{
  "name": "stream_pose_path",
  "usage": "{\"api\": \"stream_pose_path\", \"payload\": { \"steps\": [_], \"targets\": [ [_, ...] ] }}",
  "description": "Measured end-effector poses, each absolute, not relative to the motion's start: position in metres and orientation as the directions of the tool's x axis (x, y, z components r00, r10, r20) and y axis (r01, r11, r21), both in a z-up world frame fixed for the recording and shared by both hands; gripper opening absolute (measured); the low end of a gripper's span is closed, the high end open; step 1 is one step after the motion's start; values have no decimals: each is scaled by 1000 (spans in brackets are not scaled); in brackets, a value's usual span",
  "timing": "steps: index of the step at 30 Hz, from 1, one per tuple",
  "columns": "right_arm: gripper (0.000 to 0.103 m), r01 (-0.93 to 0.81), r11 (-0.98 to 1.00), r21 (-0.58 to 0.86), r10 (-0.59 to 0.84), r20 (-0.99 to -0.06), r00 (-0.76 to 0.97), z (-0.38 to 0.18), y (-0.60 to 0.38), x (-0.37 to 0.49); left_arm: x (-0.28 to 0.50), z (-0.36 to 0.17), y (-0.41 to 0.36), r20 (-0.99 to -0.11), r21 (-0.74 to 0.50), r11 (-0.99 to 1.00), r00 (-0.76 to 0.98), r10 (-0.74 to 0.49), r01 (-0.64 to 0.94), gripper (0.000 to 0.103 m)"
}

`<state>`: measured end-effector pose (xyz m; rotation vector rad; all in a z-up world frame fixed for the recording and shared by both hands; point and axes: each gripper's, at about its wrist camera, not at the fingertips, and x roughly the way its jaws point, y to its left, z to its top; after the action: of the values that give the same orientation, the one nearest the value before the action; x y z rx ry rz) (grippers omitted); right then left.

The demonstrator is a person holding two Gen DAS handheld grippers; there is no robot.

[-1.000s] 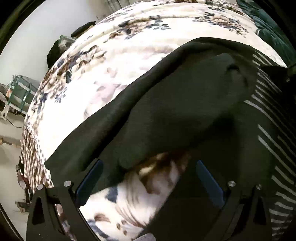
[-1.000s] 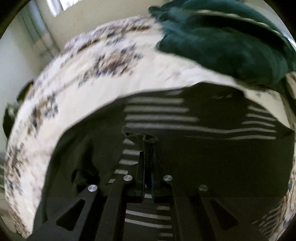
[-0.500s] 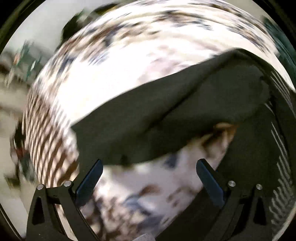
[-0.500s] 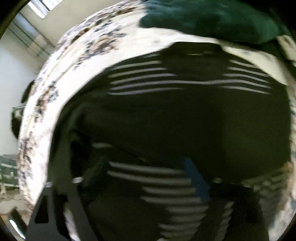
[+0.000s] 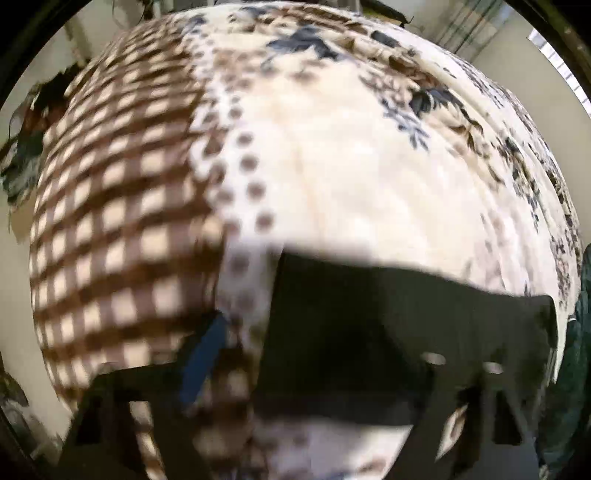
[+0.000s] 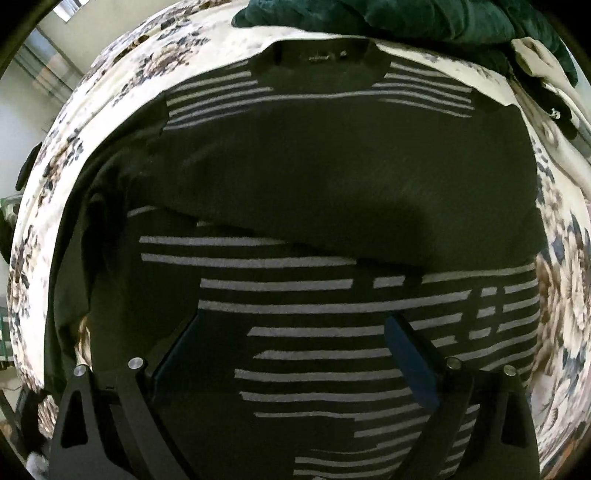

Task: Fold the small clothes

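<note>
A black sweater with grey stripes point(image 6: 314, 295) lies flat on the floral bedspread point(image 6: 110, 66), collar at the far end. One black sleeve point(image 6: 332, 192) is folded across its chest. My right gripper point(image 6: 291, 354) is open and empty above the striped lower part. In the left wrist view, blurred, a black sleeve end point(image 5: 388, 325) lies on the bedspread point(image 5: 332, 166). My left gripper point(image 5: 317, 358) is open, its fingers on either side of that sleeve end, not closed on it.
A dark green garment pile point(image 6: 388, 18) lies beyond the collar. A white and black item point(image 6: 546, 96) sits at the far right. The bed's checked border point(image 5: 110, 221) drops off to the left.
My right gripper let go of the sleeve cuff, opened and pulled back; the sleeve now lies across the chest. My left gripper swung left to the other sleeve's end.
</note>
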<state>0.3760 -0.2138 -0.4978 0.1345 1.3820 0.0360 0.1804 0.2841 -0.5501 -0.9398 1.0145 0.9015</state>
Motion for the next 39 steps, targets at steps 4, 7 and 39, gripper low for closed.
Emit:
{"api": "stream_pose_path", "payload": {
  "steps": [4, 7, 39],
  "targets": [
    [99, 39, 993, 113, 105, -979, 174, -505, -206, 372, 190, -539, 301, -930, -205, 394, 304, 205, -896, 7],
    [99, 26, 993, 112, 105, -978, 178, -505, -203, 368, 194, -515, 316, -903, -206, 452, 347, 255, -868, 7],
    [99, 95, 993, 68, 49, -980, 193, -520, -193, 371, 201, -530, 356, -814, -489, 191, 524, 251, -851, 8]
  ]
}}
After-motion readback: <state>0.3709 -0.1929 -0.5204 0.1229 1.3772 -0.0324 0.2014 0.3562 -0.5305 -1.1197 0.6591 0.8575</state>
